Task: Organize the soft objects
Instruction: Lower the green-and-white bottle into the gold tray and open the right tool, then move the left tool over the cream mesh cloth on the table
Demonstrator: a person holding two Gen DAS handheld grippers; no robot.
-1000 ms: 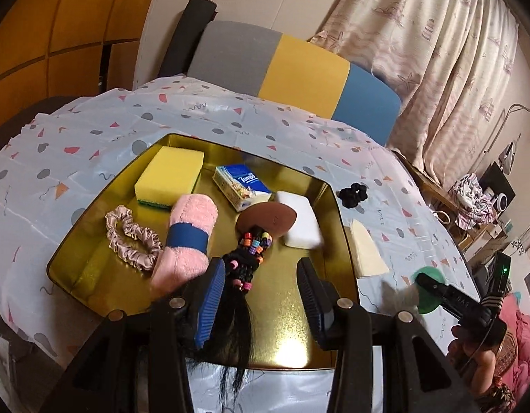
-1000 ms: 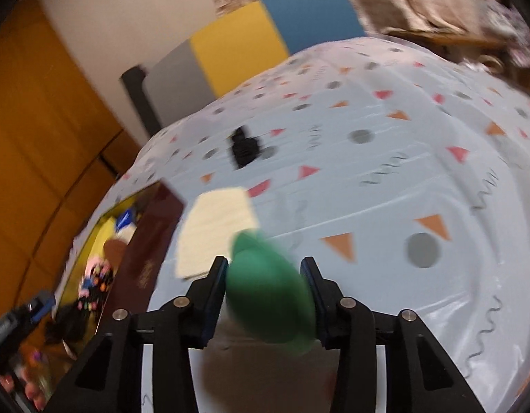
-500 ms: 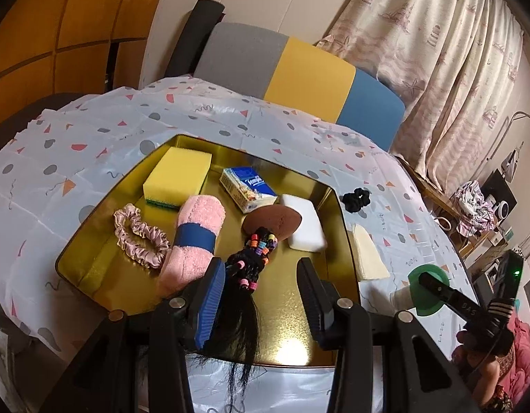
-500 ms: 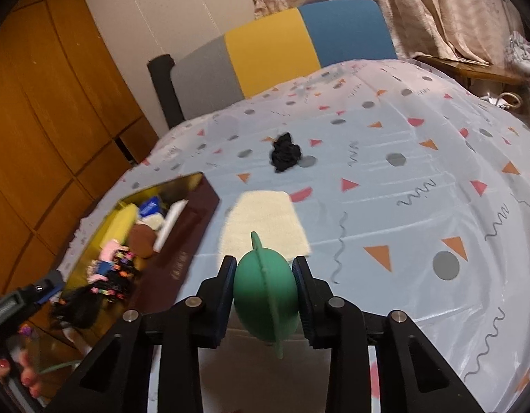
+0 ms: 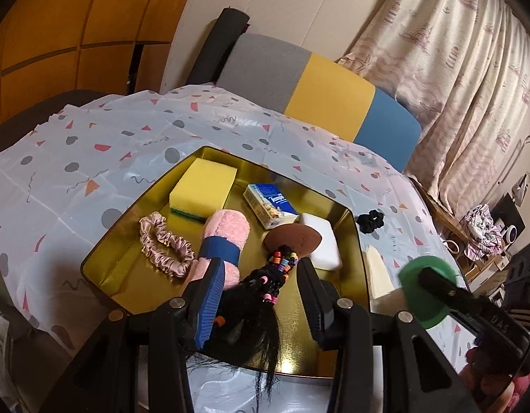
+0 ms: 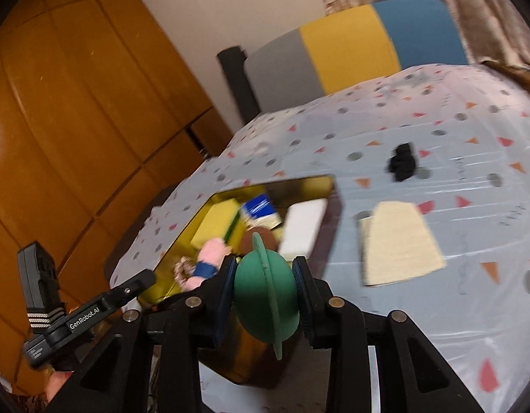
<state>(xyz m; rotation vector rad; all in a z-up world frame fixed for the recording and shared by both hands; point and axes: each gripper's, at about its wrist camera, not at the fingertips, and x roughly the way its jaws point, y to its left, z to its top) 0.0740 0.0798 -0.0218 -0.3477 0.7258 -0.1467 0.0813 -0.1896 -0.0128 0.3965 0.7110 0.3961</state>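
A gold tray (image 5: 103,261) on the patterned tablecloth holds a yellow sponge (image 5: 203,187), pink scrunchie (image 5: 163,246), pink fuzzy roll (image 5: 223,241), tissue pack (image 5: 270,204), white sponge (image 5: 321,241), brown pad (image 5: 292,237) and a beaded black hair piece (image 5: 261,296). My left gripper (image 5: 260,287) is open above the tray's near edge, its fingers either side of the hair piece. My right gripper (image 6: 265,287) is shut on a green squishy ball (image 6: 265,289), near the tray's right edge (image 6: 334,206). The ball also shows in the left wrist view (image 5: 425,296).
A cream cloth (image 6: 397,241) and a black scrunchie (image 6: 402,161) lie on the tablecloth right of the tray. A grey, yellow and blue chair back (image 5: 316,93) stands behind the table. Curtains hang at the far right, a wooden wardrobe at the left.
My right gripper has swung left with the green ball, from over the bare tablecloth toward the tray's right edge. The left gripper stayed open over the hair piece, shifting slightly.
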